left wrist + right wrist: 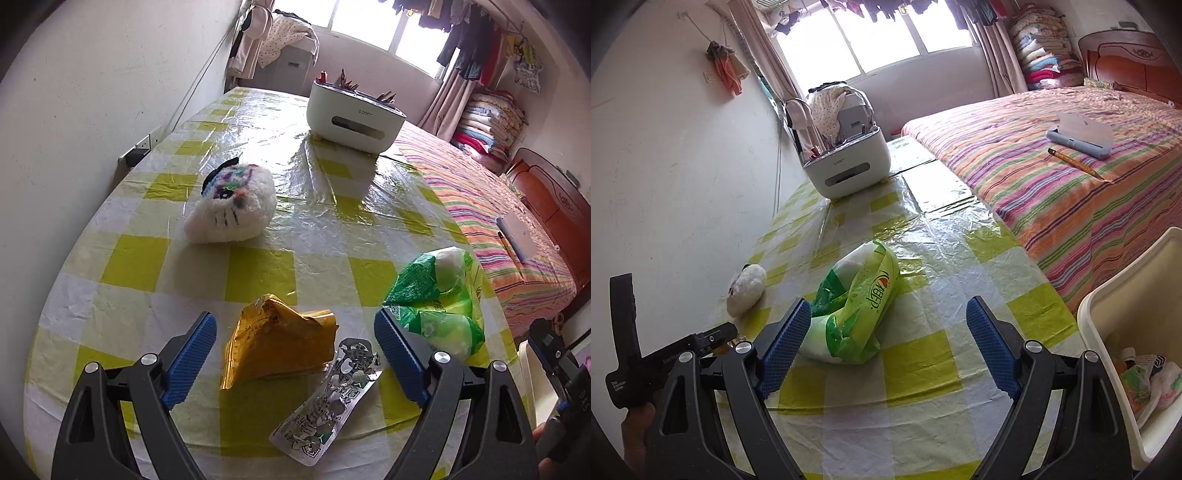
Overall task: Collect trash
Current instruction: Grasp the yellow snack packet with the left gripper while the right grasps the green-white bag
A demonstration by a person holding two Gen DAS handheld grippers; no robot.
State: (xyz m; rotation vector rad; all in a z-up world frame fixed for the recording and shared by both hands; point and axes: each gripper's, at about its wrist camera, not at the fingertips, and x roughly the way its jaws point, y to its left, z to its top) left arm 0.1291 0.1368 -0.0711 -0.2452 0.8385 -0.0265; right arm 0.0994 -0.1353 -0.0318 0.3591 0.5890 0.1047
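Observation:
A crumpled yellow wrapper [275, 341] and a spent silver blister pack [328, 398] lie on the checked tablecloth [129, 266] between the blue pads of my left gripper [295, 349], which is open and holds nothing. A green and white plastic bag [439, 295] lies just beyond its right pad. In the right wrist view the same bag [857, 302] rests by the left pad of my right gripper [888, 339], open and empty. A white bin [1126, 306] with trash inside stands at the table's right edge.
A white plush toy [232, 206] [746, 288] lies near the wall side. A white desktop organiser [352, 114] [846, 166] stands at the far end. A striped bed [1071, 162] with a pencil and a small device borders the table on the right.

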